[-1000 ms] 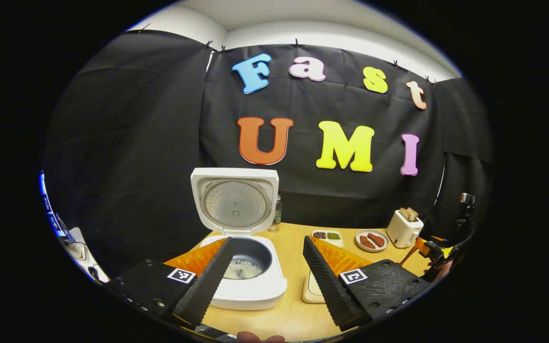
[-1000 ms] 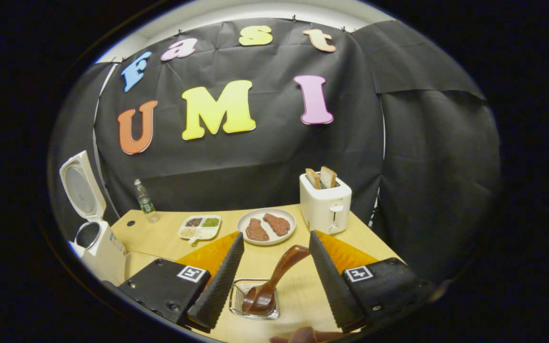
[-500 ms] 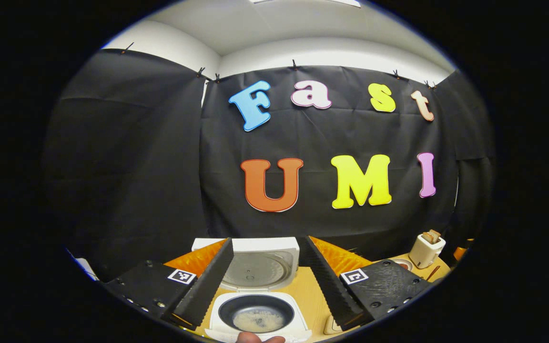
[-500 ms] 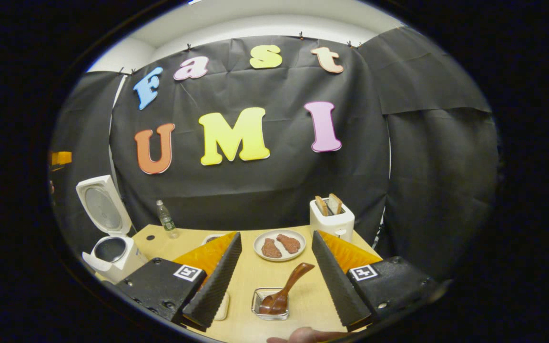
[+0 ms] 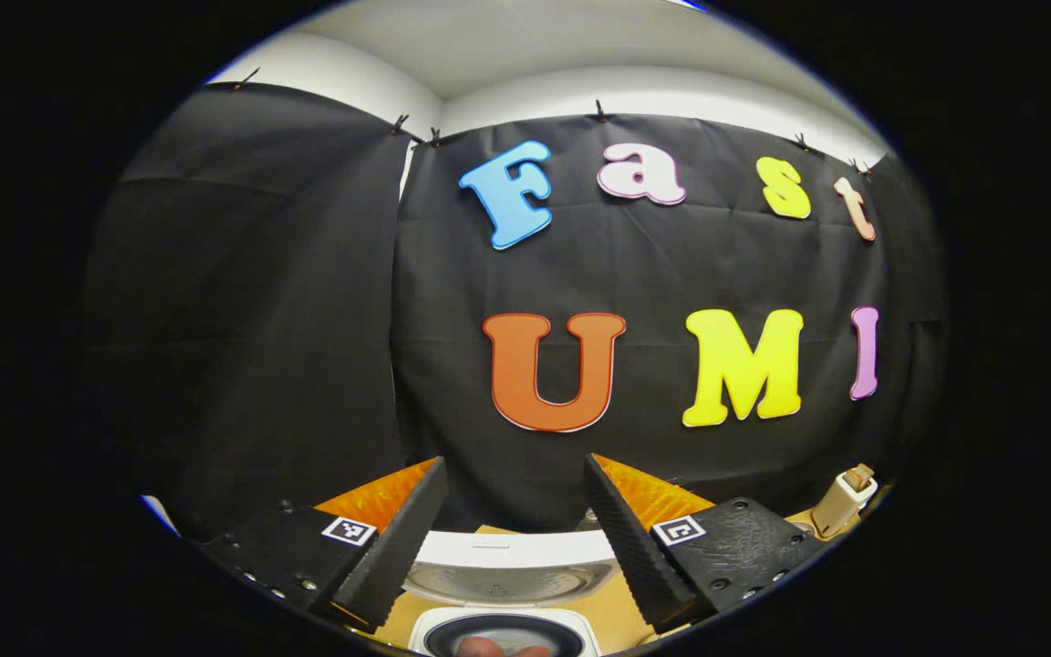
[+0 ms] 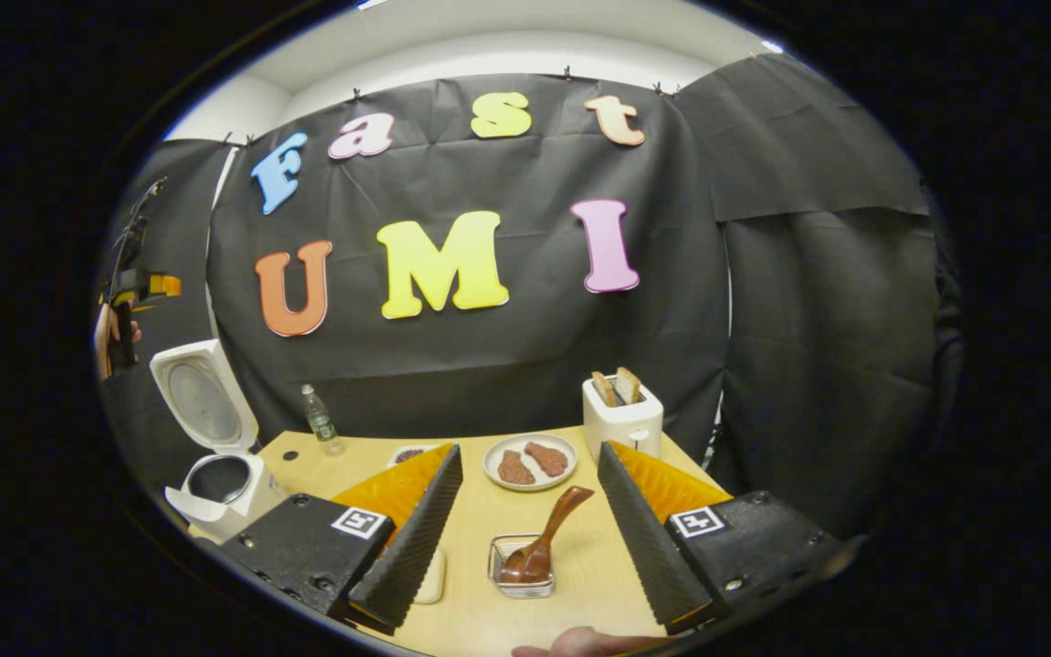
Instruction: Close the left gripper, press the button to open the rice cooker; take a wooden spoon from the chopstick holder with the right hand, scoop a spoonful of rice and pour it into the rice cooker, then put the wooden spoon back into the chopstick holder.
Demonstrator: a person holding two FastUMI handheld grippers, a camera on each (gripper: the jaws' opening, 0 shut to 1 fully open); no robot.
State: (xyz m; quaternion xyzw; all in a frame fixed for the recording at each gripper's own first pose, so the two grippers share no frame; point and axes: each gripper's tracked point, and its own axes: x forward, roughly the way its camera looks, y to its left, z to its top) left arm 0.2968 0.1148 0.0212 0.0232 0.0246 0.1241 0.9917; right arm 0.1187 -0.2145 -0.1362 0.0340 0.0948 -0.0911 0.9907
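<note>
The white rice cooker [image 6: 215,479] stands at the table's left end with its lid [image 6: 202,401] up. In the left gripper view its lid [image 5: 507,570] and pot rim [image 5: 434,634] lie low between my fingers. My left gripper [image 5: 514,462] is open, raised above the cooker, with nothing in it. The wooden spoon [image 6: 548,538] leans in the small metal chopstick holder [image 6: 500,575] on the table. My right gripper [image 6: 528,449] is open, back from the spoon and apart from it. The left gripper [image 6: 129,297] and a hand show far left in the right gripper view.
A plate [image 6: 489,470] with two brown pieces, a white toaster [image 6: 621,420] with bread, a water bottle [image 6: 318,420] and a divided dish [image 6: 407,453] stand along the back. A cream dish [image 6: 432,579] lies partly behind my right gripper's left finger. The toaster [image 5: 840,502] also shows right.
Both grippers have lifted and drawn back. The cooker has slid to the bottom edge of the left gripper view. The spoon and holder look smaller and farther off; the spoon stays in the holder.
</note>
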